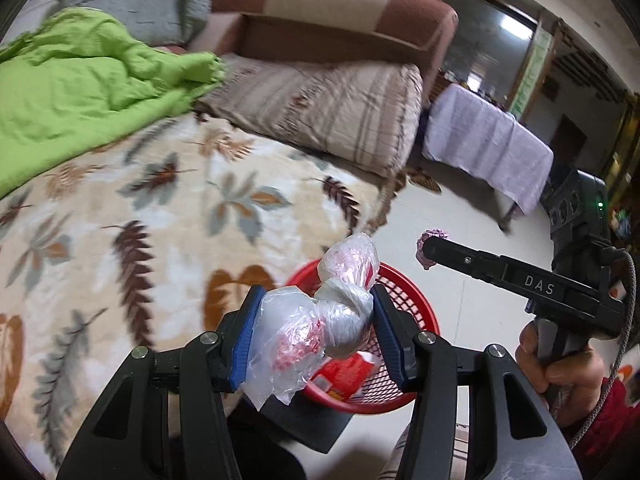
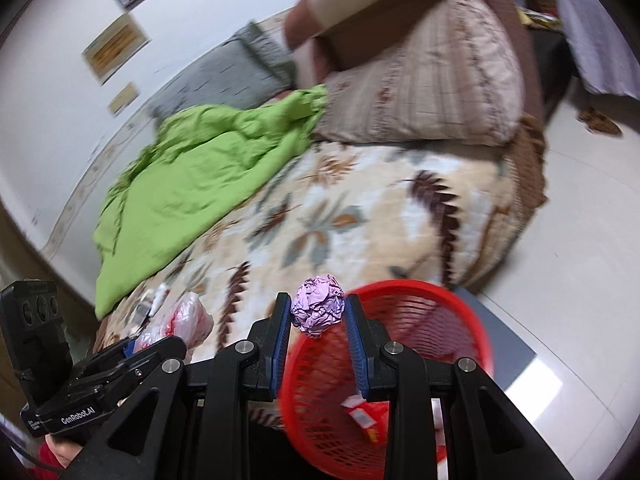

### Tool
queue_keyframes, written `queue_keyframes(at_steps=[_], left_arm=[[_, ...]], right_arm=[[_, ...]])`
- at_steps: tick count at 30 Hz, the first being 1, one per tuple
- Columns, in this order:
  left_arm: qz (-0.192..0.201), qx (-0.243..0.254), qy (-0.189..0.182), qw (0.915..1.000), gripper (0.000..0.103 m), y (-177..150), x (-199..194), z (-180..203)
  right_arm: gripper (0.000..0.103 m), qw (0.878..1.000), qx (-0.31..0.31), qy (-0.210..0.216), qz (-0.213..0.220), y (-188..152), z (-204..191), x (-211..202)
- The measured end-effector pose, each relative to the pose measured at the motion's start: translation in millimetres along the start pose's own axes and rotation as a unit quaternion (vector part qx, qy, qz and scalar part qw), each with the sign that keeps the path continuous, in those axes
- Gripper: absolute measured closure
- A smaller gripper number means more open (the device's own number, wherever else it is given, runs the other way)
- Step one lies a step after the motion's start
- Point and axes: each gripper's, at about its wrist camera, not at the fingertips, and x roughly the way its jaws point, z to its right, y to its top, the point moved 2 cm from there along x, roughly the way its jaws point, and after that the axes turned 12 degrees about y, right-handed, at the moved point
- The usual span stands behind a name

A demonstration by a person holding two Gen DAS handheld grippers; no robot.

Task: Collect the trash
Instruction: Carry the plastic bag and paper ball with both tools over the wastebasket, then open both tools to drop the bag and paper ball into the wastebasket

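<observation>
Carrying both catches toward the red basket (image 2: 420, 320) beside the bed (image 1: 140, 216) — left gripper (image 1: 316, 320) partly closed, pinching a knotted plastic bag (image 1: 320, 320); right gripper (image 2: 318, 316) narrowly clamped on a lilac paper ball (image 2: 318, 310), poised at the rim for dropping. Showing wrappers already inside the basket — clearer from the right wrist; revealing the gripping hand (image 1: 560, 364) only from the left.

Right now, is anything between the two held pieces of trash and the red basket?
Nothing visible. The plastic bag and the purple paper ball are each pinched over the open red basket, which holds only a little trash at the bottom.
</observation>
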Motion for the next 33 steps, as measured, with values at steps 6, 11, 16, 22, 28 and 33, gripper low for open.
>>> queue_keyframes(at_steps=[6, 11, 16, 22, 28, 33], left_arm=[[-0.030, 0.014, -0.025, 0.9992, 0.050, 0, 28, 27], [-0.034, 0.014, -0.029, 0.9989, 0.036, -1, 32, 31], [-0.022, 0.003, -0.022, 0.9995, 0.032, 1, 21, 17], [-0.004, -0.026, 0.004, 0.9997, 0.030, -1, -1, -23], [0.010, -0.064, 0.048, 0.9967, 0.030, -11, -26, -81], [0.023, -0.110, 0.090, 0.9897, 0.028, -27, -54, -142]], right_arm=[[0.072, 1.000, 0.019, -0.017, 0.000, 0, 27, -7], [0.047, 1.000, 0.023, -0.019, -0.003, -1, 29, -4], [0.045, 1.000, 0.010, -0.019, 0.000, 1, 20, 0], [0.039, 1.000, -0.015, 0.005, -0.020, 1, -11, 21], [0.035, 0.996, -0.059, 0.043, -0.055, -5, -62, 59], [0.028, 0.990, -0.089, 0.073, -0.084, -12, -110, 103]])
